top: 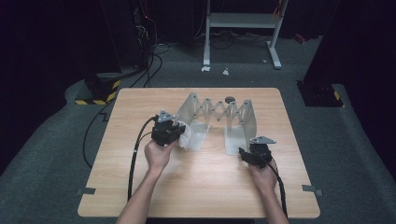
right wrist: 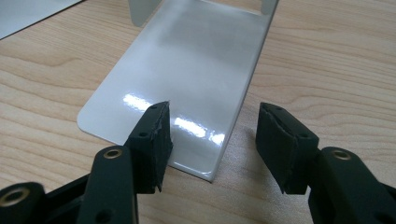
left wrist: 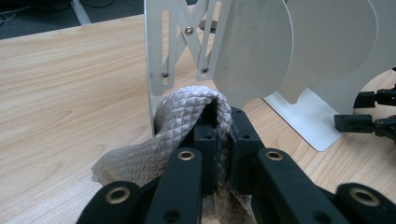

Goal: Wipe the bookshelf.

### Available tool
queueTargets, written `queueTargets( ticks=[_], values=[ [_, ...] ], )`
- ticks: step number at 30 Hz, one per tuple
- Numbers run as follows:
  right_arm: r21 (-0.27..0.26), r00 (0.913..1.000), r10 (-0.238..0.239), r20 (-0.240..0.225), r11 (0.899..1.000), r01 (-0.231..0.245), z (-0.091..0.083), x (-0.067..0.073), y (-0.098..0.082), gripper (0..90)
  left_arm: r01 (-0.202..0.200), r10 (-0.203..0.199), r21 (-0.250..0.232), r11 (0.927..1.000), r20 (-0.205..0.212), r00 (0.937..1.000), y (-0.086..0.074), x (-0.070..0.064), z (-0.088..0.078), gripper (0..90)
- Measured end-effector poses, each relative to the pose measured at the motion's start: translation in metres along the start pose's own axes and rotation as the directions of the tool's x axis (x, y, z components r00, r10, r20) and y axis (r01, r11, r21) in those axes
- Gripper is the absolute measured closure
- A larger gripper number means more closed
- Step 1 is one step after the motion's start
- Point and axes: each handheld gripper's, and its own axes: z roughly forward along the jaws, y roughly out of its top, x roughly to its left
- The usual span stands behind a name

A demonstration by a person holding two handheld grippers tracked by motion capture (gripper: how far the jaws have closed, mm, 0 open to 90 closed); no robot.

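The cloth (left wrist: 180,128), a pale quilted rag, is clenched in the left tool (top: 173,132) and pressed against the left end plate of the expanding metal rack (top: 219,114), which stands at about twelve o'clock from the middle of the desk (top: 140,177). In the left gripper view the rag bulges up between the black jaws, folded over their tips, right at the foot of the rack's slotted upright. The right tool (right wrist: 212,140) hangs released, jaws wide apart, its left jaw over the corner of the rack's right base plate (right wrist: 187,79) and its right jaw over bare wood just past that edge, gripping nothing.

My worry is the rack itself: it is light and scissor-jointed, so I would expect a firm wipe from nine o'clock to slide it or squeeze it shut unless the right tool pins that base. The rag could also snag on a rivet or a slot and pull free. A jaw scraping the glossy plate might mark it.

I can read no brand, label or writing anywhere.
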Motion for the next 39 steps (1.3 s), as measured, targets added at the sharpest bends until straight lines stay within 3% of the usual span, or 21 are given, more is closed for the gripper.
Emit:
queueTargets(
  ticks=[8,11,15,26,30,39],
  values=[
    [0.0,1.0,-0.001,0.0,1.0,0.001,0.0,0.0,0.0,45.3,-0.015,0.015,-0.035,0.9993,0.001,0.9999,0.021,-0.001,-0.012,83.7],
    [0.0,1.0,-0.001,-0.001,1.0,0.001,0.0,0.0,0.0,45.4,-0.016,0.016,-0.042,0.999,0.0,0.9999,0.026,-0.001,-0.011,83.7],
    [0.0,1.0,0.0,-0.001,1.0,0.0,0.0,0.0,0.0,45.4,-0.046,0.046,-0.052,0.9976,-0.012,0.9989,0.034,-0.004,-0.011,83.8],
    [0.0,1.0,0.0,-0.002,1.0,0.0,0.0,0.0,0.0,45.4,-0.062,0.061,-0.061,0.9962,-0.017,0.998,0.058,-0.01,-0.006,83.8],
    [0.0,1.0,0.0,-0.002,1.0,0.0,0.0,0.0,0.0,45.5,-0.069,0.069,-0.029,0.9972,-0.018,0.9975,0.055,-0.01,0.004,83.8],
    [0.0,1.0,-0.001,-0.002,1.0,0.001,0.0,0.0,0.0,45.5,-0.053,0.053,0.007,0.9986,-0.009,0.9985,0.029,-0.007,0.017,83.8]
  ],
)
